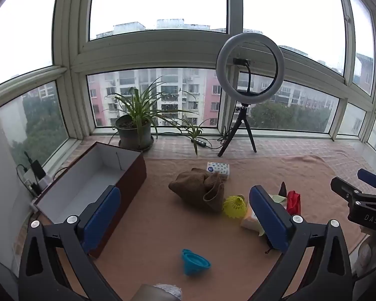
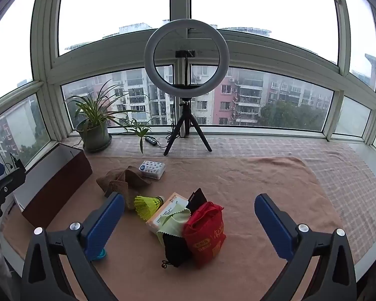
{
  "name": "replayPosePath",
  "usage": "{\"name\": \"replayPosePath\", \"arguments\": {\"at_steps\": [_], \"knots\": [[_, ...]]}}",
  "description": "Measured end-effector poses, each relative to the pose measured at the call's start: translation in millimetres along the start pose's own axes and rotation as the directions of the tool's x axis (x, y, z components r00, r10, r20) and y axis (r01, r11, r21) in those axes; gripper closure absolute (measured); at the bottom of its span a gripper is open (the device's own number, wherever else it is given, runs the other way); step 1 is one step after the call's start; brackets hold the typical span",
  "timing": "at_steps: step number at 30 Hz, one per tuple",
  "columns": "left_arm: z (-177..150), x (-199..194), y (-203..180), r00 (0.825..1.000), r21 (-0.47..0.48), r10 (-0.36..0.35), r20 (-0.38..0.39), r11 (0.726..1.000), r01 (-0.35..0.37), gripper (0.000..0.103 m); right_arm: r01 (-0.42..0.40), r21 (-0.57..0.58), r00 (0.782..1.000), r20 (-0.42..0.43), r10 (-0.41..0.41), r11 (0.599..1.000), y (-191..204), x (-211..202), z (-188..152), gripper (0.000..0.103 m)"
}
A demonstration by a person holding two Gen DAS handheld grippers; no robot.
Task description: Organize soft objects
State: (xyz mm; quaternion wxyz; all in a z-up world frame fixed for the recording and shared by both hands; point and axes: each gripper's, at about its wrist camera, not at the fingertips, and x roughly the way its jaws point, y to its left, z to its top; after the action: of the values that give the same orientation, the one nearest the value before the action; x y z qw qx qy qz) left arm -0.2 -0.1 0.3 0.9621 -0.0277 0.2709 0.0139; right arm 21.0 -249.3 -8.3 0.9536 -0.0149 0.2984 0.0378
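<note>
A crumpled brown towel (image 1: 200, 189) (image 2: 122, 179) lies mid-mat beside a tissue pack (image 1: 218, 169) (image 2: 152, 168). A red cloth bag (image 2: 205, 235) (image 1: 293, 202), a black pouch (image 2: 174, 250), a pale green cloth (image 2: 174, 222), an orange-white packet (image 2: 166, 209) and a yellow shuttlecock (image 2: 148, 205) (image 1: 234, 205) sit in a cluster. An open, empty brown box (image 1: 92, 188) (image 2: 57, 178) stands at the left. My left gripper (image 1: 185, 215) is open and empty above the mat. My right gripper (image 2: 189, 222) is open, raised over the cluster.
A blue collapsible funnel (image 1: 195, 260) lies near the front edge. A potted plant (image 1: 135, 125), a ring light on a tripod (image 1: 248, 75) and cables stand on the windowsill behind. A pink mat (image 2: 238, 175) covers the ledge. A power strip (image 1: 35, 180) sits left of the box.
</note>
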Motion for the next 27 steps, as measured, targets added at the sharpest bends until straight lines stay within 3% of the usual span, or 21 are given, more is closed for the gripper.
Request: {"name": "replayPosePath", "arguments": {"at_steps": [27], "knots": [[-1.7, 12.3, 3.0, 1.000, 0.002, -0.005, -0.030, 1.000, 0.006, 0.001, -0.014, 0.008, 1.000, -0.001, 0.014, 1.000, 7.4, 5.0, -1.7, 0.000]]}}
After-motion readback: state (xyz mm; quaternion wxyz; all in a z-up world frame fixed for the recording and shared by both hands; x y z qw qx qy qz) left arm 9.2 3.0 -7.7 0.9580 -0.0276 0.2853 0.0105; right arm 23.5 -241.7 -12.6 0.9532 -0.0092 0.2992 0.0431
